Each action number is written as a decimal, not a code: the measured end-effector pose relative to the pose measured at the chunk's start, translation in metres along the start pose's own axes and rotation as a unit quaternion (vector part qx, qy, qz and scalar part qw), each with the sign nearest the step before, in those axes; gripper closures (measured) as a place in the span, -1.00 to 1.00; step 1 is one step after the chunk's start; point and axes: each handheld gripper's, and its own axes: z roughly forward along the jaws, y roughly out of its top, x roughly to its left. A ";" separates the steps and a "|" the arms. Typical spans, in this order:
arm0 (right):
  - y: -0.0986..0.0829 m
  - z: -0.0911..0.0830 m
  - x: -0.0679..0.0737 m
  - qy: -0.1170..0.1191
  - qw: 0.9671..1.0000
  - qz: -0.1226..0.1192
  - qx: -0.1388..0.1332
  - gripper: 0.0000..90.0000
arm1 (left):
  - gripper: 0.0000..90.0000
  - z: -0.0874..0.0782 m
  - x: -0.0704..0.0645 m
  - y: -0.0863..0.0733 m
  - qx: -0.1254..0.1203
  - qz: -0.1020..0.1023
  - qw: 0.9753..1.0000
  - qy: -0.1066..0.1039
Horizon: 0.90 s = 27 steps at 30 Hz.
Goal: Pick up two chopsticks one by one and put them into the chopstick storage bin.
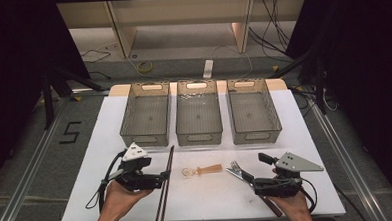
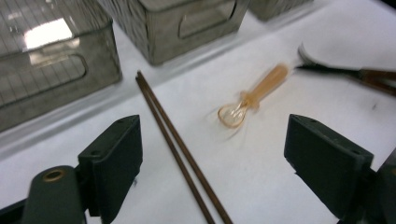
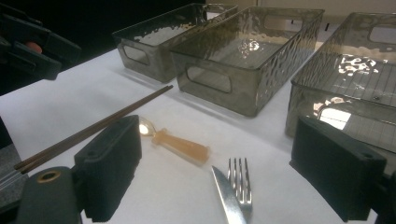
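A pair of dark brown chopsticks lies lengthwise on the white table. My left gripper is open just beside them. In the left gripper view the chopsticks run along the table between the wide-apart jaws of my left gripper. A small spoon with an amber handle lies mid-table. A fork and a knife lie right of it, directly in front of my open right gripper. In the right gripper view the fork and knife lie between its jaws.
Three grey see-through bins stand in a row at the back of the table: left, middle, right. Nothing shows inside them. A hand holds each gripper at the table's near edge. Cables lie on the floor beyond.
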 end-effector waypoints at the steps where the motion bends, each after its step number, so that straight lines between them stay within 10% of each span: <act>1: 0.000 0.000 0.000 0.000 1.000 0.000 0.002 -0.63 | -0.54 0.005 -0.001 0.001 0.027 -0.003 1.000 0.002; 13: 0.000 0.001 0.000 -0.001 1.000 0.001 0.006 -0.62 | -0.45 0.018 0.001 0.000 0.103 -0.012 0.995 0.009; 27: -0.001 0.001 -0.002 -0.001 1.000 0.004 0.013 -0.62 | -0.16 0.039 0.003 0.003 0.195 -0.003 0.980 0.037</act>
